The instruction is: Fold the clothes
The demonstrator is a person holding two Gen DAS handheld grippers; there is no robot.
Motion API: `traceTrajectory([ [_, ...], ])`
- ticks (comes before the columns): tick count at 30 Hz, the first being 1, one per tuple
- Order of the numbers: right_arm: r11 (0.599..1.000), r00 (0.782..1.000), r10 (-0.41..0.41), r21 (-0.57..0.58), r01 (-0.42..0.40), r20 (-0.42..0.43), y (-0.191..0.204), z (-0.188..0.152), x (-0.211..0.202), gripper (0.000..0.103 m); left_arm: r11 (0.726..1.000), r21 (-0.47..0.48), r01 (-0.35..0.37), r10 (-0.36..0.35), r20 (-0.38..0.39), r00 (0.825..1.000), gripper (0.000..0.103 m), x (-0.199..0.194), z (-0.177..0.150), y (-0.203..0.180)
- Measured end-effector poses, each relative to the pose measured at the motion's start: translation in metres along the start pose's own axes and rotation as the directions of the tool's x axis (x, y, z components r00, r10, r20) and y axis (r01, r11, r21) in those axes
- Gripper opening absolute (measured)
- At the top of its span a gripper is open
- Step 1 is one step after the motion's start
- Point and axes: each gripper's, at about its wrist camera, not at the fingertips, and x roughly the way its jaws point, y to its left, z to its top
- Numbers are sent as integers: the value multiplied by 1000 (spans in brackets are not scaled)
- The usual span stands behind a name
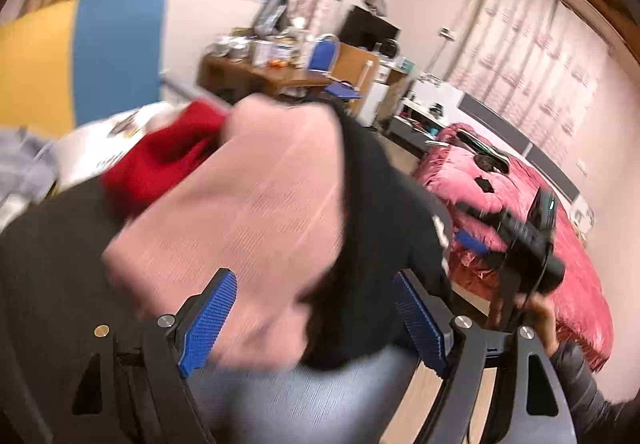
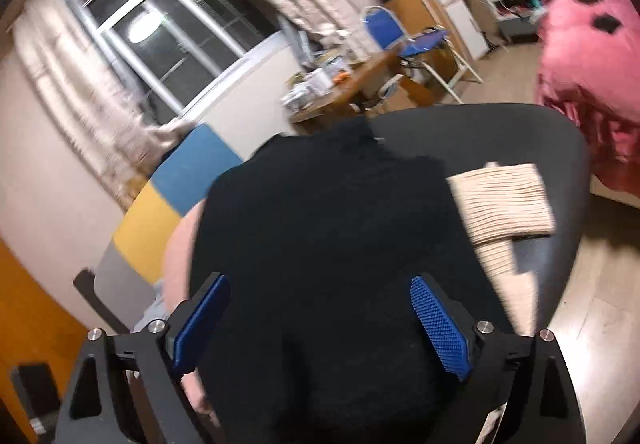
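Observation:
A pink garment (image 1: 248,204) lies on top of a black garment (image 1: 384,204) in a pile on a dark round table (image 1: 44,244). A red garment (image 1: 168,156) and a white one (image 1: 104,140) lie behind them. My left gripper (image 1: 316,292) is open, its blue pads either side of the pink and black cloth. My right gripper (image 2: 320,304) is open over the black garment (image 2: 328,244). A folded cream ribbed garment (image 2: 504,200) lies on the table (image 2: 560,148) to its right. The right gripper also shows in the left wrist view (image 1: 520,232).
A pink bed (image 1: 532,212) stands to the right. A cluttered wooden desk (image 1: 264,72) and a blue chair (image 1: 328,60) stand at the back. A blue and yellow panel (image 1: 80,60) stands left. A grey garment (image 1: 304,400) lies under the left gripper. The frames are motion-blurred.

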Motion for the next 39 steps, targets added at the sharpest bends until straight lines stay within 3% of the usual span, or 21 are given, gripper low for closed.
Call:
traceTrajectory([
  [6,996,998,57,70,-56,-21,-15,2,13,93,992,126,4,6,-78,997,82,80,66,-40],
  [13,992,990,121,31,-120,-65,-18,-13,39,93,986,169,-1,27,-149,988,77,150,90,-58],
  [15,994,991,113,20,-112,-67,-20,-17,42,93,985,171,-28,52,-138,989,53,157,92,-64],
  [16,994,992,109,16,-108,-63,-19,-18,44,93,987,159,-29,52,-143,988,29,161,93,-66],
  [17,995,993,103,10,-103,-56,-19,-19,45,90,990,140,-21,43,-155,987,14,164,93,-66],
  [19,996,995,93,-3,-93,-40,-17,-21,43,75,997,68,34,-24,-148,989,10,159,94,-62],
  [21,995,994,102,4,-102,-41,-16,-20,41,32,996,24,83,-79,-115,990,9,144,93,-56],
  [23,993,993,114,9,-114,-40,-14,-19,38,6,995,17,103,-102,-69,992,4,119,89,-52],
  [25,986,985,168,-11,-169,-29,-1,-17,27,5,992,10,125,-125,-16,992,4,89,85,-48],
  [28,951,953,299,-66,-301,-38,34,-21,10,4,989,-21,147,-144,93,985,0,28,69,-32],
  [31,891,895,430,-103,-442,-118,80,-39,7,4,986,-64,153,-139,183,973,0,-29,50,-8],
  [34,867,867,448,-132,-481,-216,119,-73,17,6,994,-83,73,-58,180,982,0,-58,30,13],
  [35,868,861,452,-107,-485,-234,123,-80,19,6,995,-85,57,-42,171,984,8,-61,24,17],
  [37,884,874,429,-92,-458,-227,122,-90,18,19,994,-89,57,-43,151,988,18,-62,12,22],
  [39,910,903,378,-95,-403,-204,112,-96,12,73,994,-93,63,-51,125,991,24,-59,2,26],
])
